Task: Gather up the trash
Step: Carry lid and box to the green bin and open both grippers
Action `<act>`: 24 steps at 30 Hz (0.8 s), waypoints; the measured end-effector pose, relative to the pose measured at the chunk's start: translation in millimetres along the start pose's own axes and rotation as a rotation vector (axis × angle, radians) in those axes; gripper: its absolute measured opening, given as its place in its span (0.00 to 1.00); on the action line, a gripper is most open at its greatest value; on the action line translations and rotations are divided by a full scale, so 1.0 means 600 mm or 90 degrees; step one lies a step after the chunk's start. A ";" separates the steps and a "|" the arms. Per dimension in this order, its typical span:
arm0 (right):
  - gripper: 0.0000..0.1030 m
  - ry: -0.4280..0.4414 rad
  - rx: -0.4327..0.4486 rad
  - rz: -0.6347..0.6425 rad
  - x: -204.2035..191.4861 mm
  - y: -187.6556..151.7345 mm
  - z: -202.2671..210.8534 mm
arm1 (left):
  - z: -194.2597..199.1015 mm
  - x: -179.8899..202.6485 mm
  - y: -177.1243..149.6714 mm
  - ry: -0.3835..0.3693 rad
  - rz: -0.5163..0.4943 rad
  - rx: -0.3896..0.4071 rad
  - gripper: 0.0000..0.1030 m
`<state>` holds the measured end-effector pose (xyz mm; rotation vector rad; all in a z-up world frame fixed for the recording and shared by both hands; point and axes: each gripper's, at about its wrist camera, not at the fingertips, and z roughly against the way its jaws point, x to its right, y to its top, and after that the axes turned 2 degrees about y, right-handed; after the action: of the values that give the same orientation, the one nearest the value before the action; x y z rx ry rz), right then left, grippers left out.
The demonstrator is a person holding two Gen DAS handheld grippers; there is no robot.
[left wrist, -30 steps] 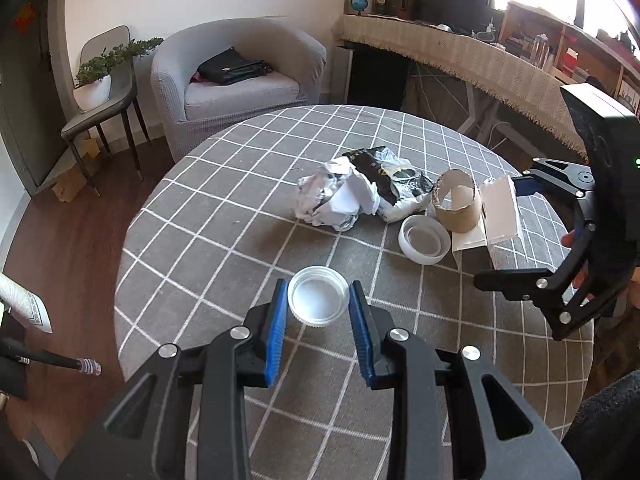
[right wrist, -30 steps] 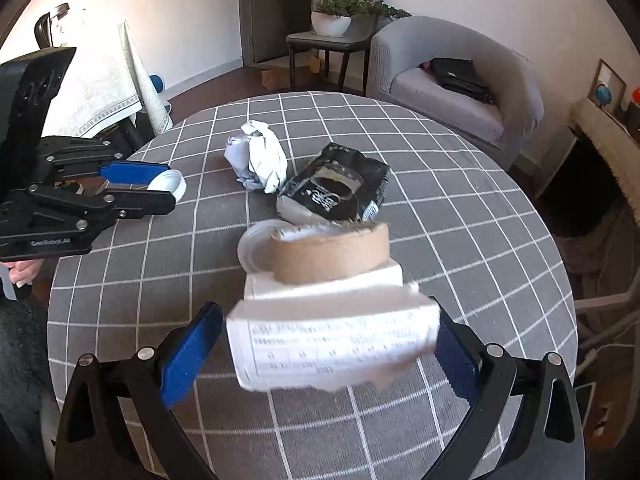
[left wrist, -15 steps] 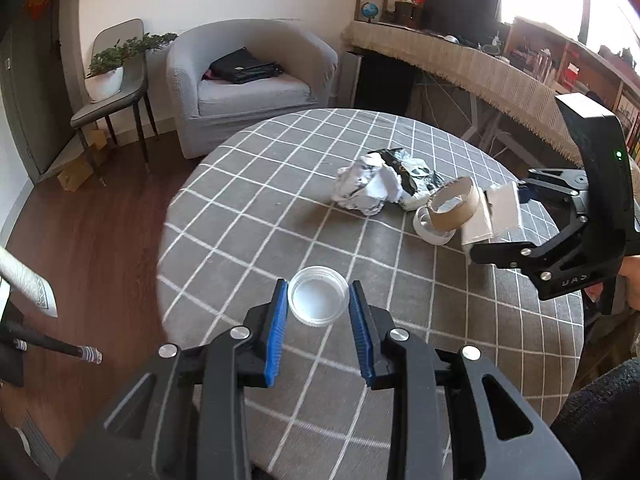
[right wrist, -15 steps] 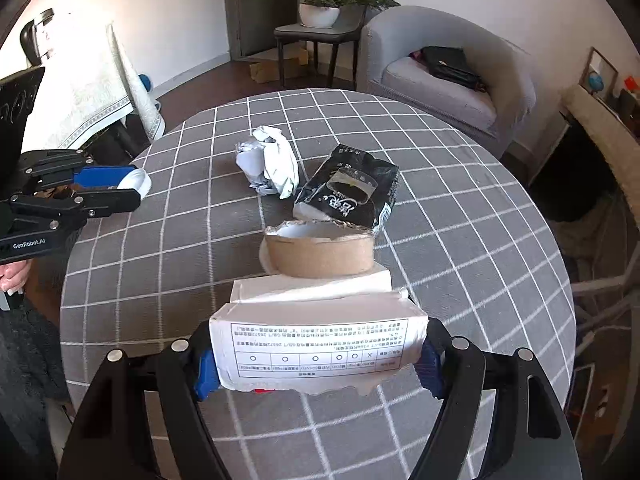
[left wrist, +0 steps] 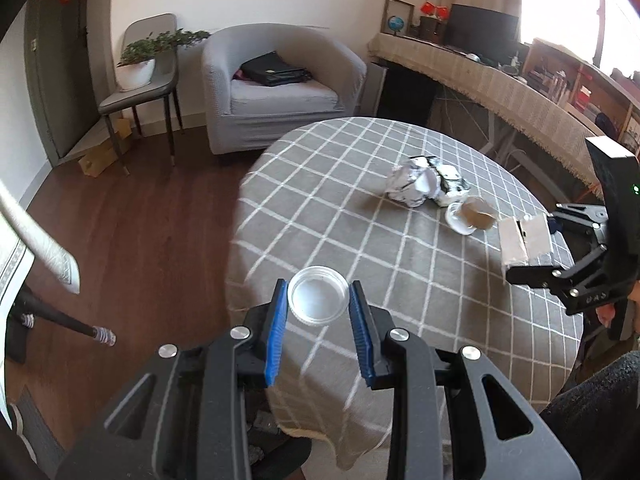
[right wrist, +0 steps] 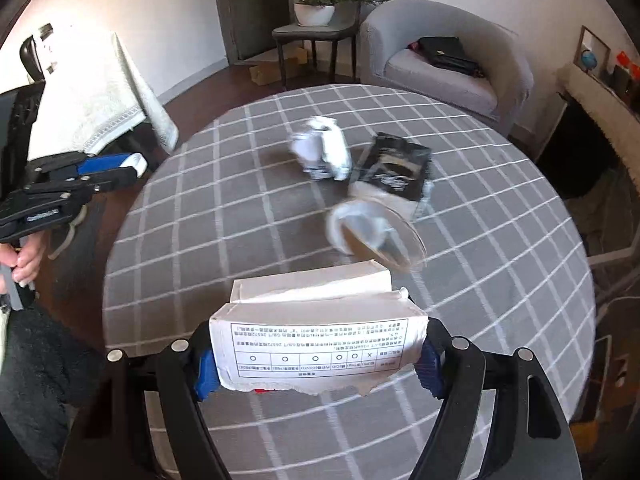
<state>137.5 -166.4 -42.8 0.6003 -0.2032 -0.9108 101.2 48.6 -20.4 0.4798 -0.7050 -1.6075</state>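
Note:
My left gripper [left wrist: 318, 286] is shut on a clear round plastic lid [left wrist: 318, 300], held above the near-left edge of the round table [left wrist: 360, 240]. In the right wrist view the same left gripper [right wrist: 120, 168] hangs past the table's left side. My right gripper [right wrist: 316, 360] is shut on a torn white cardboard box [right wrist: 316, 340], held above the table's near side. Farther back on the checked cloth lie crumpled white paper [right wrist: 324, 152], a black packet [right wrist: 394, 172] and a blurred brown tape ring [right wrist: 384, 240] beside a white lid [left wrist: 456, 218].
A grey armchair [left wrist: 276, 88] holding a black bag stands behind the table, beside a chair bearing a potted plant [left wrist: 140, 68]. A cloth-covered counter [left wrist: 500, 84] runs along the right. To the left there is wooden floor [left wrist: 140, 220] and a white draped cloth [right wrist: 92, 96].
The right gripper's jaws closed on the white box and lifted it; the tape ring came off it and tipped onto the table. The left gripper carried the lid out to the table's edge.

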 end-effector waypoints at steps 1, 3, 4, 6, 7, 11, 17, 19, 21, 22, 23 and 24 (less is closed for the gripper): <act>0.74 0.002 0.002 0.003 -0.008 0.002 0.000 | 0.003 -0.007 -0.003 0.003 0.004 0.000 0.32; 0.74 0.010 0.008 0.008 -0.025 0.006 -0.001 | 0.009 -0.024 -0.011 0.009 0.016 -0.003 0.32; 0.74 0.018 0.015 0.009 -0.035 0.011 0.000 | 0.011 -0.033 -0.016 0.015 0.020 -0.006 0.32; 0.74 0.029 0.023 0.011 -0.053 0.016 0.000 | 0.014 -0.047 -0.028 0.035 0.020 -0.011 0.32; 0.74 0.034 0.028 0.013 -0.064 0.020 -0.001 | 0.016 -0.054 -0.035 0.042 0.023 -0.015 0.32; 0.74 0.054 0.041 0.018 -0.103 0.034 -0.008 | 0.020 -0.085 -0.062 0.064 0.035 -0.035 0.32; 0.74 0.078 0.057 0.026 -0.164 0.060 -0.020 | 0.015 -0.136 -0.109 0.095 0.051 -0.075 0.32; 0.74 0.091 0.064 0.024 -0.183 0.068 -0.024 | 0.011 -0.148 -0.124 0.097 0.061 -0.089 0.32; 0.74 0.097 0.068 0.024 -0.198 0.075 -0.027 | 0.006 -0.157 -0.139 0.100 0.070 -0.102 0.32; 0.74 0.099 0.069 0.026 -0.206 0.077 -0.029 | 0.002 -0.161 -0.146 0.103 0.072 -0.109 0.32; 0.74 0.102 0.069 0.029 -0.214 0.080 -0.032 | -0.002 -0.164 -0.153 0.105 0.074 -0.116 0.32; 0.74 0.104 0.068 0.035 -0.223 0.082 -0.035 | -0.007 -0.170 -0.162 0.106 0.079 -0.125 0.32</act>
<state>98.3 -29.5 -21.3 0.7616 -0.1213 -0.7968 49.4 154.1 -98.1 0.4120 -0.4379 -1.4839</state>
